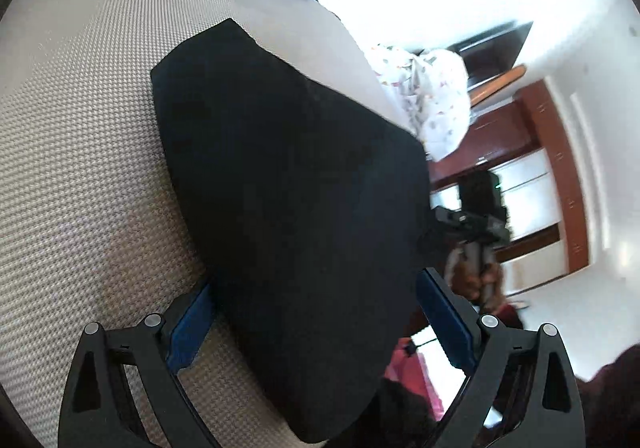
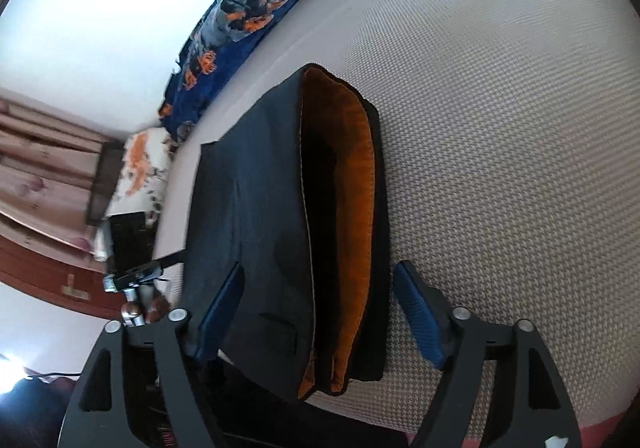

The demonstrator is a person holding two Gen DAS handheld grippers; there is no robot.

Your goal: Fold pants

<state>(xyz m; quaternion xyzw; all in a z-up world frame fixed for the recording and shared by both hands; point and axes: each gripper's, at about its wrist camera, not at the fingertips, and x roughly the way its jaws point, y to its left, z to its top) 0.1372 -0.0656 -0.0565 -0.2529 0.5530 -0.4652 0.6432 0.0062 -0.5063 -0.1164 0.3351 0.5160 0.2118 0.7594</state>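
No legible txt/labels/nos.; only white paw-print sign on blue blanket (image 2: 256, 20).

Home bedroom. Bed w/ beige woven cover (image 2: 500, 128); blue paw-print blanket (image 2: 256, 16) at 11 o'clock; floral pillow (image 1: 432, 100) at 2; wood wardrobe (image 1: 552, 176) at 3; pink curtains (image 2: 40, 152) at 9.

Open woven mattress (image 2: 500, 128) beside the folded pants (image 2: 288, 228), free for passing. Blocked along the far edge by a blue paw-print blanket (image 2: 256, 8) and a white floral cloth (image 1: 432, 100).
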